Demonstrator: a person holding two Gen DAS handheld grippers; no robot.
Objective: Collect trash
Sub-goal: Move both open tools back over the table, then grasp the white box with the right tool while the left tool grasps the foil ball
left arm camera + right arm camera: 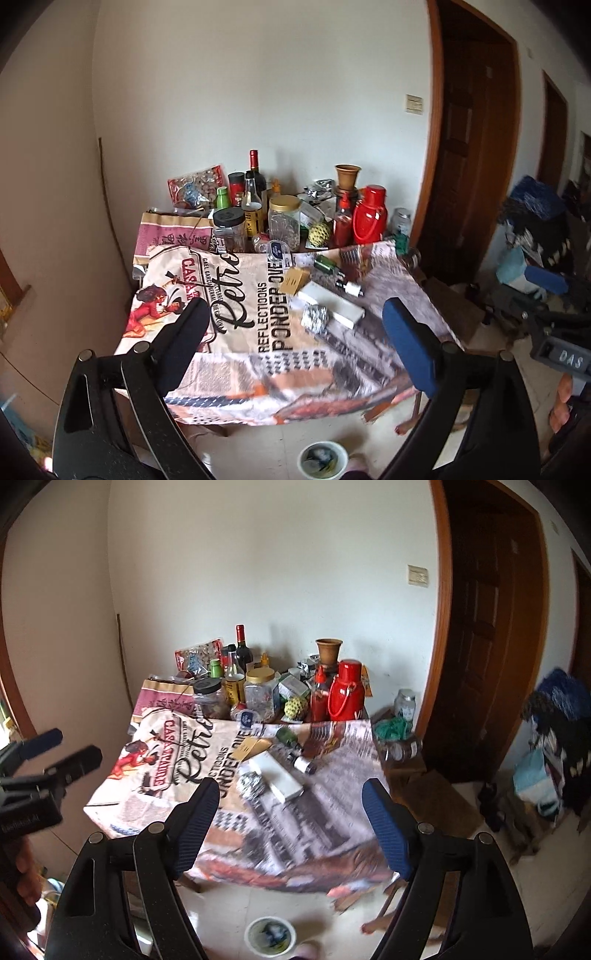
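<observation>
On the floor below the table's near edge, a small white bin (323, 459) is seen, already holding crumpled scraps. Up on the printed tablecloth (236, 295) more litter lies — a ball of foil (314, 318) touching a long white box (332, 304), with a tan carton (294, 282) and a tipped green bottle (327, 264) just behind. Both tools are held above the cloth's front edge with nothing between their pads: the left gripper (295, 341) is spread wide, the right gripper (291, 821) likewise parted. Jars and a red flask (370, 218) are crowded along the wall.
</observation>
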